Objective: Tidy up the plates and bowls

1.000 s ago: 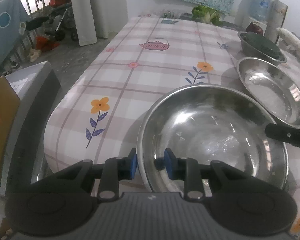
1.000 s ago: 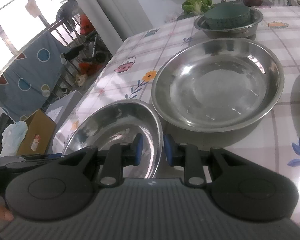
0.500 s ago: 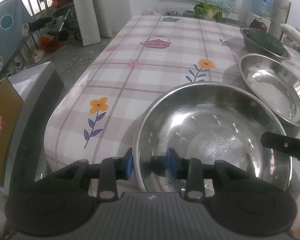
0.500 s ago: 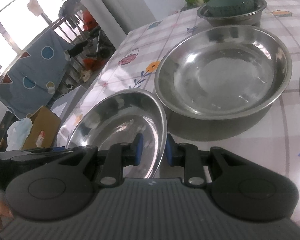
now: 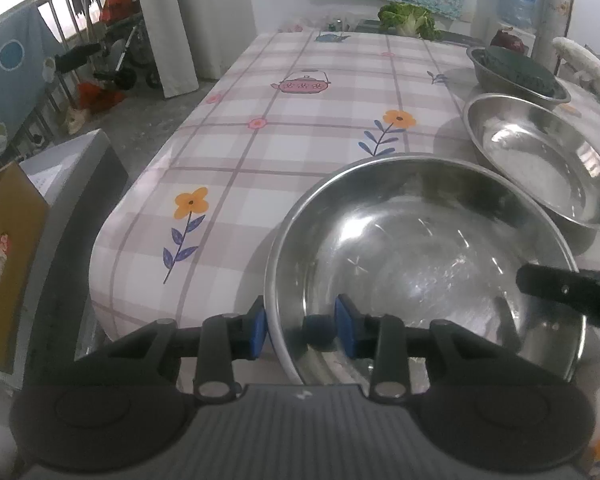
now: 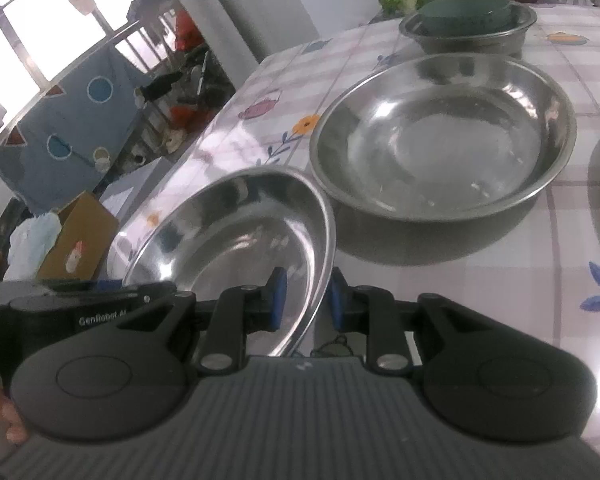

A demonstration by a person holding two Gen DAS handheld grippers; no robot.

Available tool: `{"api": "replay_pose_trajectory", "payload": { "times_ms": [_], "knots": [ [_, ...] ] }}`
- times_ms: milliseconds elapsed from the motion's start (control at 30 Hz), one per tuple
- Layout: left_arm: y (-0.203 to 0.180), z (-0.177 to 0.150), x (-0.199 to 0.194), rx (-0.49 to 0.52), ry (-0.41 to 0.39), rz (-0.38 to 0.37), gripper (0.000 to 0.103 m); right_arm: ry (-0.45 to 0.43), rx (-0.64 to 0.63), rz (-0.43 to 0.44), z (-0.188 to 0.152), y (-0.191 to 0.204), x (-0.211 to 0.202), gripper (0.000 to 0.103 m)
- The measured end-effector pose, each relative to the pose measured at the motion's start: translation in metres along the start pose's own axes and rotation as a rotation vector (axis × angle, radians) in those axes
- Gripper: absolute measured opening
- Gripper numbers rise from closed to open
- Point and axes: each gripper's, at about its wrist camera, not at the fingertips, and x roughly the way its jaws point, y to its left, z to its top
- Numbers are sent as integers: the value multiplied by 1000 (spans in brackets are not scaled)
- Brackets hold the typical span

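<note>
Steel near bowl [image 5: 420, 256]: tilted, both grippers on its rim.
Left gripper [image 5: 300, 328]: jaws straddle rim, apart from it.
Right gripper [image 6: 306, 300]: jaws closing on rim.
Second bowl [image 6: 444, 136]: one o'clock, right view.

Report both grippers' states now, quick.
Left gripper: open, jaws straddling the round steel bowl's rim.
Right gripper: jaws closing on that bowl's opposite rim.

Dim daylight from the blown-out window [image 6: 28, 40]; fisheye-bent, dark edges.
</note>
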Motion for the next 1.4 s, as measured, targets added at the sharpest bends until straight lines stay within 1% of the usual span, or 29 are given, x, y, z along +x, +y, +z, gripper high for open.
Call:
{"api": "replay_pose_trajectory", "payload": {
  "times_ms": [133,267,400,533,1400],
  "knots": [
    [-3,1,-4,9,-21,27,36,-7,-38,-28,1,7,2,21],
    [-2,4,-5,10,-27,38,36,-14,-46,-29,4,10,6,21],
    [0,2,1,-2,3,30,36,-15,-56,-33,4,12,9,20],
    [0,-1,0,2,-1,31,37,-9,-39,-23,2,8,11,20],
    [1,-1,1,-7,-1,23,39,-9,-39,-23,2,8,11,21]
  ]
}}
